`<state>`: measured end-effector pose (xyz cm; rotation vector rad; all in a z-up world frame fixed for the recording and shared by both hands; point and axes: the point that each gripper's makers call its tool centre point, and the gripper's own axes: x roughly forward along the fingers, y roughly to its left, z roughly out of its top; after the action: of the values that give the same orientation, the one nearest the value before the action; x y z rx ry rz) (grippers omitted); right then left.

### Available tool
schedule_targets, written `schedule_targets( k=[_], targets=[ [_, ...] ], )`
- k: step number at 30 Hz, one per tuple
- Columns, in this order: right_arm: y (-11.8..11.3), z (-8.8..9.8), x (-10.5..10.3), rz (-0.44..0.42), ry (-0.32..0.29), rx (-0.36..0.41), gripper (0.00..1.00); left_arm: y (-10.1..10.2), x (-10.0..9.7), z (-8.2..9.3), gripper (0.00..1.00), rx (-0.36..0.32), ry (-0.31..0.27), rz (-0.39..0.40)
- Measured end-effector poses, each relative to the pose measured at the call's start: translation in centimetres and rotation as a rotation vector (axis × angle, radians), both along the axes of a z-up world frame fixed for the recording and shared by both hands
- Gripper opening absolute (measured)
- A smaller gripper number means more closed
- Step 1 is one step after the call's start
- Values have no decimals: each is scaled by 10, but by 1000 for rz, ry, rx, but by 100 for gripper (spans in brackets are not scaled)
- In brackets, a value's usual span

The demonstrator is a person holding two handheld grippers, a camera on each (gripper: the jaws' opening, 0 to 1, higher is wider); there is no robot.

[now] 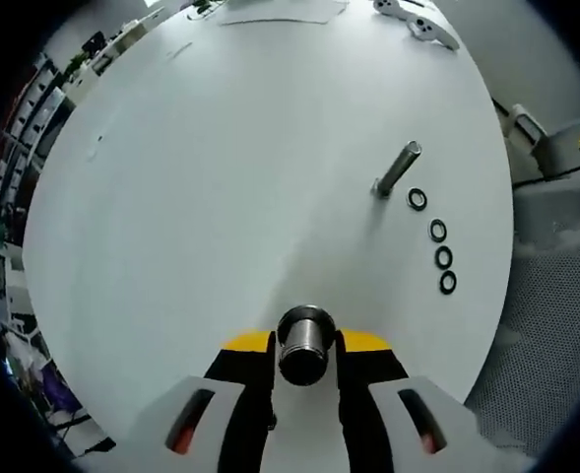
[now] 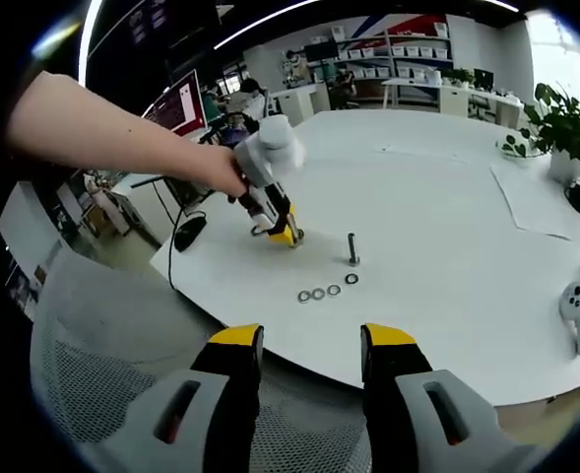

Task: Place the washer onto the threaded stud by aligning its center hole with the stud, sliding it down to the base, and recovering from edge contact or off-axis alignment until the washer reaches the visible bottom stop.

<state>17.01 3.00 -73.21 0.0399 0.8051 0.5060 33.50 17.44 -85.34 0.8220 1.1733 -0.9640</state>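
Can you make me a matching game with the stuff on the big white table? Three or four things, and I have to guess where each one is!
Things:
1. threaded stud
2. washers
3. metal cylinder
4. white controllers

Places or states:
A. lying flat in a row on the table
B. held between the jaws of the left gripper
C. standing upright on the table
D. resting near the table's edge, far from the stud

Pairs: 1-C, 2-A, 3-B, 4-D
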Motion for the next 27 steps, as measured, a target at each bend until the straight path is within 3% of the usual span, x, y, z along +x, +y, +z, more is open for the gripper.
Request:
schedule_targets(
  k=[9, 13, 18, 27],
  targets=[
    [-1, 0, 0, -4, 2, 0, 42, 30, 0, 2, 28, -6, -19, 41],
    [-2, 0, 0, -9, 3, -1, 42, 49, -2, 1, 29, -4, 12, 109],
    [-3, 0, 0, -16, 4, -3, 42, 69, 3, 2, 30, -10, 4, 163],
    [-3, 0, 0, -15, 2, -7, 42, 86, 2, -4, 31, -7, 0, 212]
  ],
)
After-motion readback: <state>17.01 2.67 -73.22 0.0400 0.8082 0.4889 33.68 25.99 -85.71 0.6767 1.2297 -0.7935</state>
